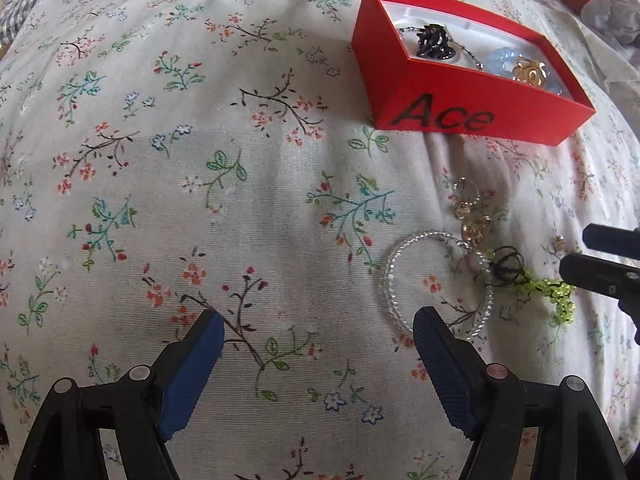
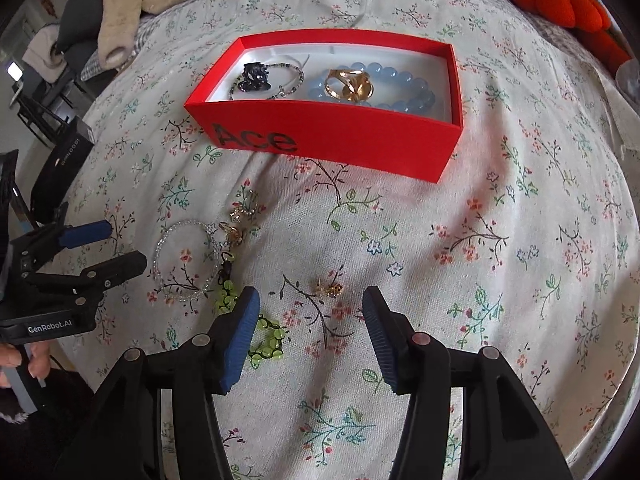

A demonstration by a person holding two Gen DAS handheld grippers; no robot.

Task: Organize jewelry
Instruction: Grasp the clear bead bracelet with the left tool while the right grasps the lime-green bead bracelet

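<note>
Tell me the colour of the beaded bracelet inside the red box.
Pale blue bracelet; the right wrist view shows it best.

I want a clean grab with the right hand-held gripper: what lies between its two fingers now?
In the right wrist view, bare floral bedspread, with a small gold earring just beyond the right hand-held gripper.

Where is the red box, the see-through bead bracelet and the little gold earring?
Red box (image 2: pixel 340 148): right wrist view, on its front wall.
Clear bead bracelet (image 2: pixel 176 227): right wrist view, on its upper bead strand.
Gold earring (image 2: pixel 329 288): right wrist view, on its middle.
</note>
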